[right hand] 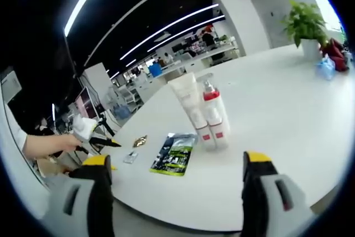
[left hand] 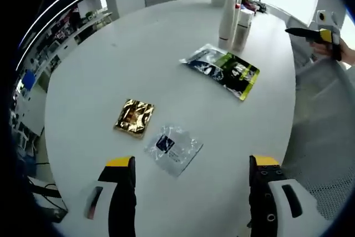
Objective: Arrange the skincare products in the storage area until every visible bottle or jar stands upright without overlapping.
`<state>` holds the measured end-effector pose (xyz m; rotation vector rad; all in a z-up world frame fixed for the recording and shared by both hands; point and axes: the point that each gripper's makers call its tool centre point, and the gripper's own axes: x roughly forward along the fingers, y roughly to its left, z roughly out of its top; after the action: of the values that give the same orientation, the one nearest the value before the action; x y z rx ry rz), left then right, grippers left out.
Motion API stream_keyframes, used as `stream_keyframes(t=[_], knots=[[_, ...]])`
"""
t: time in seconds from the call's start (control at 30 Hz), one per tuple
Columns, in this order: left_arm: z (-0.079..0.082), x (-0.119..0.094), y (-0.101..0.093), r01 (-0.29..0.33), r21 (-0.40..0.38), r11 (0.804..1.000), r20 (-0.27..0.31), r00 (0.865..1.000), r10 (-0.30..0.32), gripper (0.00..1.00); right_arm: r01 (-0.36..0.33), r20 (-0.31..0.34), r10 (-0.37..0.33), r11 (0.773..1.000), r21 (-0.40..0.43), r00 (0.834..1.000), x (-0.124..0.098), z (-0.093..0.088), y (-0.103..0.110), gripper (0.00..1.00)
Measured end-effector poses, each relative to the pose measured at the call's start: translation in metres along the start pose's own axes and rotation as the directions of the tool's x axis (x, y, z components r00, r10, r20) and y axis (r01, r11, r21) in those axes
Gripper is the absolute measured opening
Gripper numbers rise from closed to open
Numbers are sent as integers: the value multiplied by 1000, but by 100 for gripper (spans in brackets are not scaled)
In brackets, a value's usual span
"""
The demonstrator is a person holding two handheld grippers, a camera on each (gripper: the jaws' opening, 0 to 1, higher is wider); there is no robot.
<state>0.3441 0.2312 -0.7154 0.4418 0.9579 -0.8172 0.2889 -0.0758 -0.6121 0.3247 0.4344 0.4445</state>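
On a round white table (left hand: 166,43) in an open-plan office, the skincare bottles (right hand: 206,116) already stand upright and clustered near flat sachets (left hand: 222,70), while the left gripper (left hand: 188,178) and right gripper (right hand: 176,184) hover open-jawed, best approaching slowly to avoid toppling them.

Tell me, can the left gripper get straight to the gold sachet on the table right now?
Probably yes. The left gripper is open above the white table, and the gold sachet lies flat just ahead of its jaws, apart from the clear sachet, nothing covering it.
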Motion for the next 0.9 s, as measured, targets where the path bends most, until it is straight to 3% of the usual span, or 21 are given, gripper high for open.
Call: stream_keyframes(t=[0.33, 0.53, 0.9], knots=[[2, 18, 9, 78, 110, 991, -102, 993, -66, 72, 12, -5, -12, 1000, 4, 1000, 0, -1, -2, 98], [-1, 26, 11, 127, 199, 972, -170, 981, -94, 65, 19, -6, -19, 1000, 6, 1000, 0, -1, -3, 98], [1, 35, 19, 171, 260, 950, -205, 972, -118, 53, 40, 1, -40, 999, 10, 999, -1, 0, -7, 98]])
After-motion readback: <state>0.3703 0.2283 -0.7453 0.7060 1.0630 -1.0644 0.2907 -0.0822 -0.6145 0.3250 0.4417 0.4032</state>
